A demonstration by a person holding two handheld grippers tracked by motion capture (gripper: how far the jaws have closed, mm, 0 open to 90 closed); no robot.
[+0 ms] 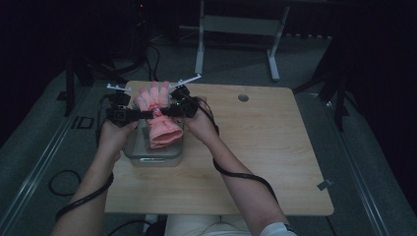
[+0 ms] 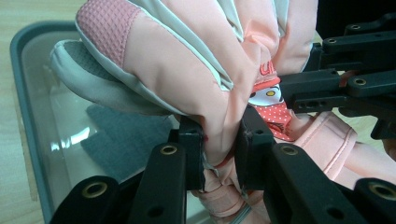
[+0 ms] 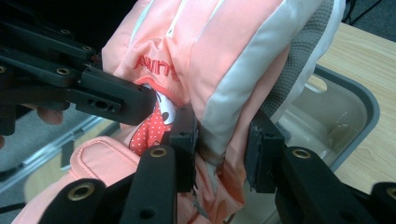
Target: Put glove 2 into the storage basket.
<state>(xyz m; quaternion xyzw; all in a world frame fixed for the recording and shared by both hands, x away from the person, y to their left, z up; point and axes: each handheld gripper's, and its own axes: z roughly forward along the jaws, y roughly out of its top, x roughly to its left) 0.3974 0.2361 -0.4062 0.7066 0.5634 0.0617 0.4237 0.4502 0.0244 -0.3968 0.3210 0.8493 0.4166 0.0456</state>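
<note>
A pink and white padded glove [image 1: 162, 132] with a cartoon patch is held over a clear grey-rimmed bin [image 1: 152, 160] on the wooden table. My left gripper [image 1: 146, 114] pinches the glove from the left, and my right gripper [image 1: 166, 112] pinches it from the right. In the left gripper view the jaws [image 2: 222, 140] are shut on a fold of the glove [image 2: 187, 70], with the bin [image 2: 18, 84] below. In the right gripper view the jaws [image 3: 224, 140] clamp the glove [image 3: 219, 56] at its white side panel, above the bin [image 3: 369, 105]. The glove's fingers point away from me.
The table [image 1: 265, 147] stretches bare to the right of the bin, with a round cable hole [image 1: 243, 97] near its far edge. A white desk frame [image 1: 236, 29] stands on the floor beyond. Cables trail from both grippers along the forearms.
</note>
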